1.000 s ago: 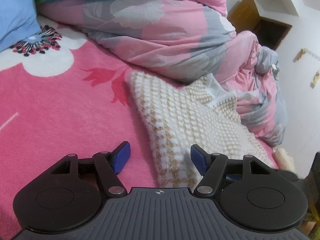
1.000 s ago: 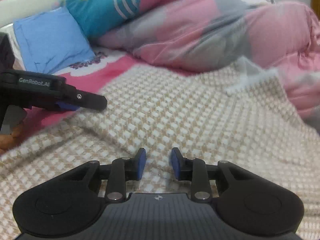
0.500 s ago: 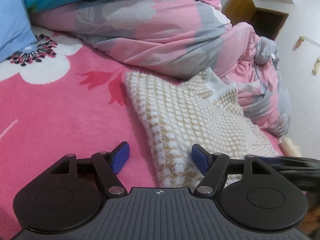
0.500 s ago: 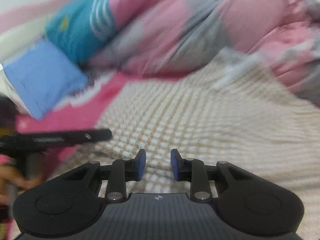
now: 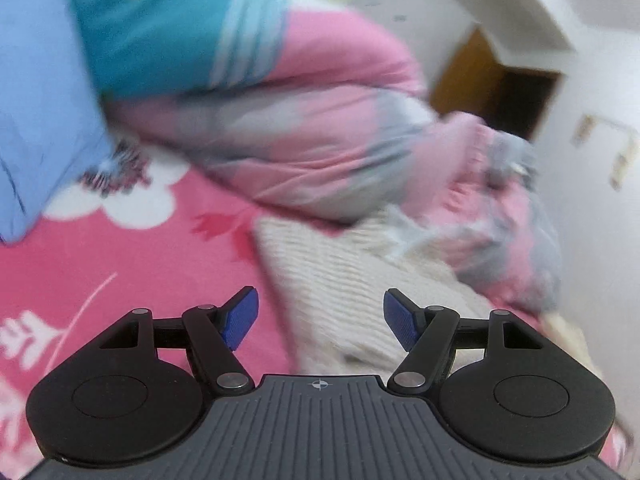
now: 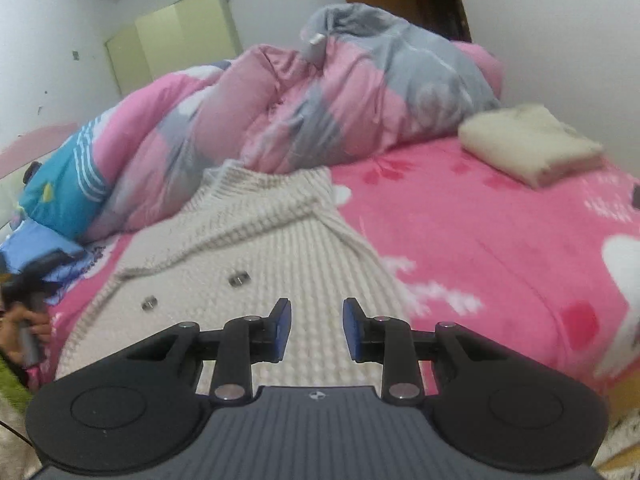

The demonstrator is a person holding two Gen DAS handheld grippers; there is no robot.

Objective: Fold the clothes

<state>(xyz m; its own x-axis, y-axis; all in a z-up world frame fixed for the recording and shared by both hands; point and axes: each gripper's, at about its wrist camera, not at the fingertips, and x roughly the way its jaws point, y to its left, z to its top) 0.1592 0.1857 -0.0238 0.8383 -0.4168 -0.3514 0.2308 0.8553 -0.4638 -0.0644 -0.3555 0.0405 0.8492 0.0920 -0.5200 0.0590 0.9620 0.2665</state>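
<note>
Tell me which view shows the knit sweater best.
Right wrist: the sweater lies spread on the bed, collar, front and two buttons visible, fairly sharp. The left wrist view catches only one blurred part of it, beyond the open tongs.

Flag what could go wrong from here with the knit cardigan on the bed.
The cardigan butts against the heaped quilt at its collar, so a fold could snag or drag bedding. Both the left gripper and right gripper are open and empty; motion blur in the left wrist view suggests fast movement, risking a missed grasp.
</note>
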